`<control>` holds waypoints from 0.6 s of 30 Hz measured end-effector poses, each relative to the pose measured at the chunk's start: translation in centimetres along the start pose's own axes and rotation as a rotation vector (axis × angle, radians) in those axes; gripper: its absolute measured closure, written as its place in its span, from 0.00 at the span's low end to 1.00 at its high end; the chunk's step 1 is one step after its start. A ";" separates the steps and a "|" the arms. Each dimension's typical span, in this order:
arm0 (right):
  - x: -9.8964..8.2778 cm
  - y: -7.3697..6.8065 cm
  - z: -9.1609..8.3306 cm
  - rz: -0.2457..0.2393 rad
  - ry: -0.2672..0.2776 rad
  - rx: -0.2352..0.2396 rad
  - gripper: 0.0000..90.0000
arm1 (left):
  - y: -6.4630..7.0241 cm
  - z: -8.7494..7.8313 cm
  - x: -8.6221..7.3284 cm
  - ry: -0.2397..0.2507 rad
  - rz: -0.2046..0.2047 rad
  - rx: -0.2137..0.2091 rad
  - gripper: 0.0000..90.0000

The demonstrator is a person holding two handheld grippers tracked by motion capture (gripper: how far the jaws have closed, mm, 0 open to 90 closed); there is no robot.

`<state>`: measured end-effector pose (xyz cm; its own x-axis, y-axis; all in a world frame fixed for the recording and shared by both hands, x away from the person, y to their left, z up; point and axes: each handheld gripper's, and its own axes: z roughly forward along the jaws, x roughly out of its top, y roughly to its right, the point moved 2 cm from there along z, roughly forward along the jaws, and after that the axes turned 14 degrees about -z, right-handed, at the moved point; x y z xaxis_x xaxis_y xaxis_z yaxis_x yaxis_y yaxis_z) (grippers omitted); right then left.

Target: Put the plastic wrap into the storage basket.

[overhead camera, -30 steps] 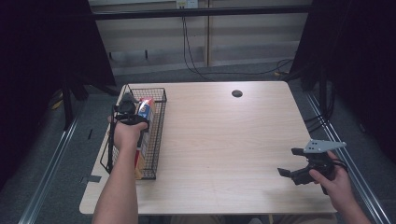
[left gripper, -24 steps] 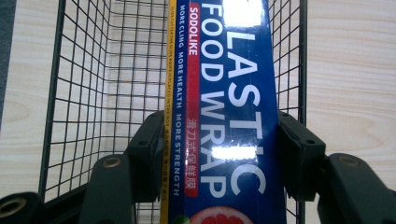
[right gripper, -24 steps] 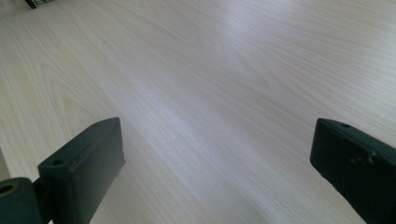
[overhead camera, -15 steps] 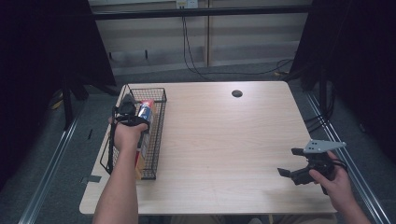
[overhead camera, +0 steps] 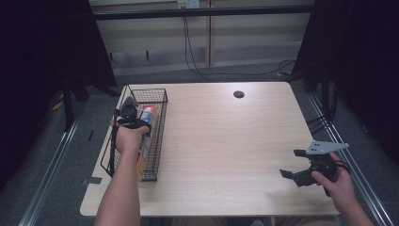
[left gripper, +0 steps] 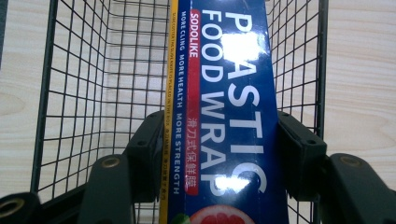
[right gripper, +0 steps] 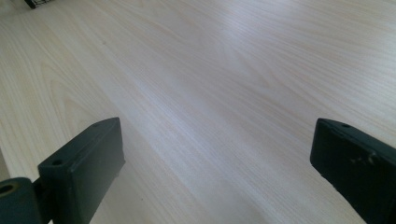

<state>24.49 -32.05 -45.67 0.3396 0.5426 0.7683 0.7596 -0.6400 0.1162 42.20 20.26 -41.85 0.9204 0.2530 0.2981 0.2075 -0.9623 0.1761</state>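
Left gripper (left gripper: 219, 154) clamps the plastic wrap box (left gripper: 224, 93) over the wire basket (overhead camera: 157, 141)

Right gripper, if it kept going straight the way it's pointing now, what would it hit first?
Probably the bare table top: the right gripper, jaws wide apart and holding nothing, looks slightly down across it. The wire basket lies far off toward one side, seemingly outside that line.

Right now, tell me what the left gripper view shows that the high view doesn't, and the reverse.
Left gripper view alone: the "PLASTIC FOOD WRAP" lettering on the blue box, both jaws against its sides. High view alone: the right hand-held gripper, open, over the table's right edge. Both: the wire basket holding the box.
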 end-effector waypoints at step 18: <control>0.0 0.1 -0.1 -0.002 0.006 0.002 0.03 | 0.2 0.1 -0.1 0.005 0.006 -0.010 0.42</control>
<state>24.47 -32.14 -45.58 0.3344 0.5407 0.7719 0.7614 -0.6377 0.1169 42.14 20.07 -41.94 0.9199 0.2480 0.3039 0.1989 -0.9627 0.1836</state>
